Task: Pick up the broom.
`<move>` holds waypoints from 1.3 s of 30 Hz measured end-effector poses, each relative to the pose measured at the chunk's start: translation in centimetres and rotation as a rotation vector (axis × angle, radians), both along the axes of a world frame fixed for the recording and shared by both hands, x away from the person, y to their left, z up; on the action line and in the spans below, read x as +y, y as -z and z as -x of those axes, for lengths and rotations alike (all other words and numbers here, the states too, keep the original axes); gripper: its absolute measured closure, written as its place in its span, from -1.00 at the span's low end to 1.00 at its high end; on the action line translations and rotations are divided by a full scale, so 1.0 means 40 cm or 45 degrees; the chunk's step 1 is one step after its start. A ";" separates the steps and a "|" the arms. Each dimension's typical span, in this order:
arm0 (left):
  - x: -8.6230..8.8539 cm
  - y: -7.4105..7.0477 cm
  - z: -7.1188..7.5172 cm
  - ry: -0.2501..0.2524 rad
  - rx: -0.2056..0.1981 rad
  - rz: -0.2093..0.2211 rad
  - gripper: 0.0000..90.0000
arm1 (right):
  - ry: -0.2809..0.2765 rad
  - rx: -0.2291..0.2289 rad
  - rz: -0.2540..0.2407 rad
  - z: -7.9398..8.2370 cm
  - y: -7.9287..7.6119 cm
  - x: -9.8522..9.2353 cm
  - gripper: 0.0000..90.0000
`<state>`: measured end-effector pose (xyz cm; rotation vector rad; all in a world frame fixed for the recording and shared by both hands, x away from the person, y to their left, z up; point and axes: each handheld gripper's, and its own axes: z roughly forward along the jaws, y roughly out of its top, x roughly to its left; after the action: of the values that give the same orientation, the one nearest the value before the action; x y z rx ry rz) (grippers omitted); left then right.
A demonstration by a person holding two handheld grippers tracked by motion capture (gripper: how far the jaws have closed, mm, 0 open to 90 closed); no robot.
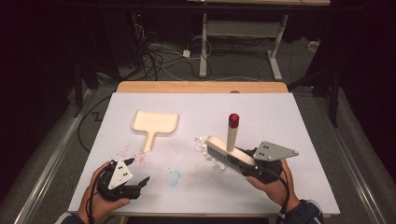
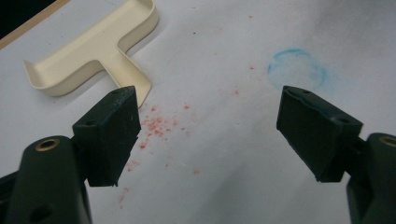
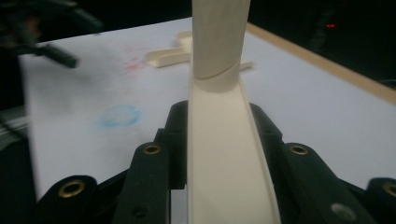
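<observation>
My right gripper [image 1: 246, 162] is shut on the cream back of a hand brush [image 1: 223, 153], which hangs above the white table with its bristles pointing down and left. The brush's handle [image 1: 232, 133] rises upright and ends in a red tip. In the right gripper view, the brush back [image 3: 224, 149] runs up between the black jaws of the right gripper [image 3: 219, 121]. My left gripper [image 1: 139, 170] rests low at the front left, open and holding nothing. Scattered red crumbs [image 2: 156, 126] lie on the table between the jaws of the left gripper [image 2: 209, 100]. A cream dustpan [image 1: 155, 123] lies flat beyond the crumbs.
A faint blue ring [image 1: 174, 177] marks the white sheet between the two hands. The table's wooden far edge [image 1: 201, 87] borders a dark floor with cables and a desk frame. The dustpan [image 2: 93, 51] has its handle pointing toward the crumbs.
</observation>
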<state>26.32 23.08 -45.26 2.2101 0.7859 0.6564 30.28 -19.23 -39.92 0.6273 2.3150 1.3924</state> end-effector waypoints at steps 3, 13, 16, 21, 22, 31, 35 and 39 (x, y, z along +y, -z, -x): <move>0.000 -0.003 0.000 0.000 -0.003 0.003 -0.54 | -0.099 0.037 -0.002 0.002 0.028 0.013 0.50; -0.005 0.002 -0.008 0.017 0.017 0.008 -0.54 | -0.321 0.060 0.021 -0.094 0.125 0.058 0.50; -0.007 0.004 -0.009 0.013 0.022 0.002 -0.54 | -0.338 0.035 0.018 -0.138 0.129 0.057 0.50; -0.010 0.007 -0.014 0.000 0.019 -0.020 -0.54 | -0.312 0.003 0.014 -0.190 0.127 0.063 0.50; -0.010 0.008 -0.014 -0.001 0.023 -0.020 -0.54 | -0.303 -0.006 0.008 -0.196 0.126 0.065 0.50; -0.008 0.008 -0.012 -0.018 0.022 -0.025 -0.54 | -0.213 -0.007 -0.040 -0.188 0.095 0.048 0.50; -0.009 0.009 -0.011 -0.035 0.012 -0.058 -0.54 | -0.172 -0.039 -0.066 -0.165 0.060 0.033 0.50; -0.002 0.008 -0.012 -0.048 0.013 -0.048 -0.54 | -0.079 -0.094 -0.096 -0.140 0.015 0.008 0.50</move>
<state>26.80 23.02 -45.59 2.2389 0.8290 0.6837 35.87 -18.92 -40.53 0.5211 2.2508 1.5113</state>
